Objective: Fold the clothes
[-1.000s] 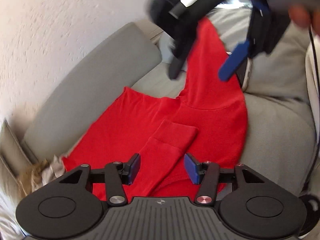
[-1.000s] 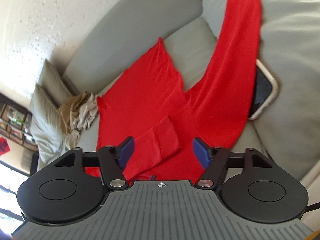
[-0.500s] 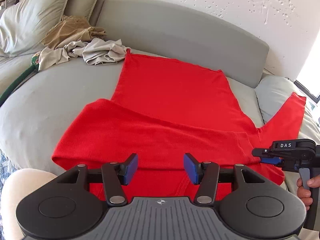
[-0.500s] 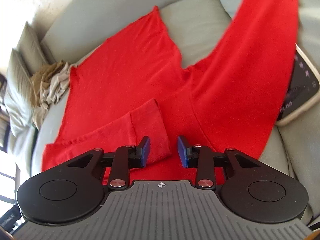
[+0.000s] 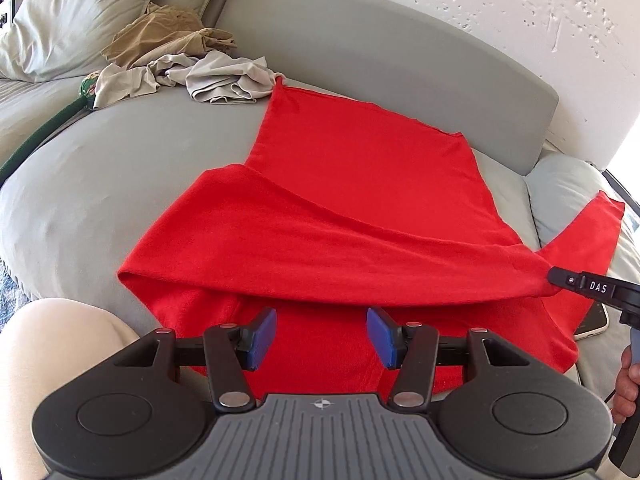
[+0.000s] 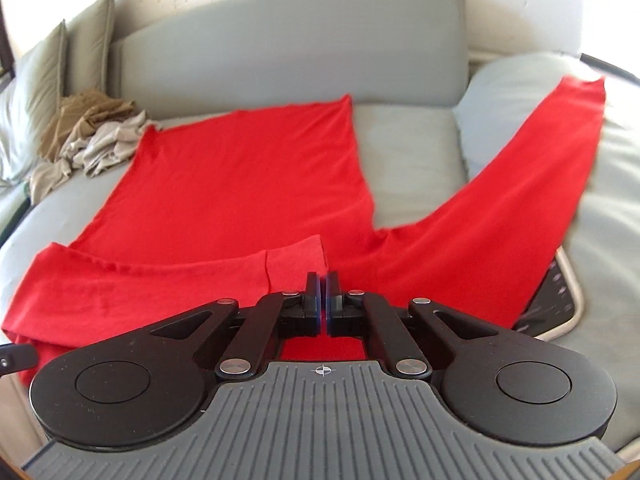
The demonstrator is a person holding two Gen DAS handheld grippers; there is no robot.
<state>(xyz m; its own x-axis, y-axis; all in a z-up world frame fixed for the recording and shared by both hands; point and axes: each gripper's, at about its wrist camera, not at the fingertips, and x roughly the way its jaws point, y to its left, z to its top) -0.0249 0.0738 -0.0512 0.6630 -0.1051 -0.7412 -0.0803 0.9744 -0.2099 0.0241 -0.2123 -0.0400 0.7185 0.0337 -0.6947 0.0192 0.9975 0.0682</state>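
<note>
A red long-sleeve shirt (image 5: pixel 360 168) lies spread on the grey sofa seat (image 5: pixel 100 184). One sleeve is folded across its near part, and its cuff (image 6: pixel 296 264) ends at my right gripper (image 6: pixel 324 292), which is shut on it. The left wrist view shows that gripper (image 5: pixel 560 280) pinching the sleeve end at the right. The other sleeve (image 6: pixel 520 184) stretches away over a grey cushion (image 6: pixel 520 88). My left gripper (image 5: pixel 322 336) is open just above the shirt's near edge, with nothing between its blue pads (image 5: pixel 262 336).
A pile of beige and tan clothes (image 5: pixel 180 64) sits at the back left, in front of pillows (image 5: pixel 80 12). A flat device (image 6: pixel 560 300) lies partly under the shirt at right. A person's knee (image 5: pixel 60 360) is at the near left, a hand (image 5: pixel 628 380) at the right.
My right gripper has gone from open to shut on the folded sleeve's cuff. The left gripper's view swung from the sofa's side to facing the backrest; it stays open.
</note>
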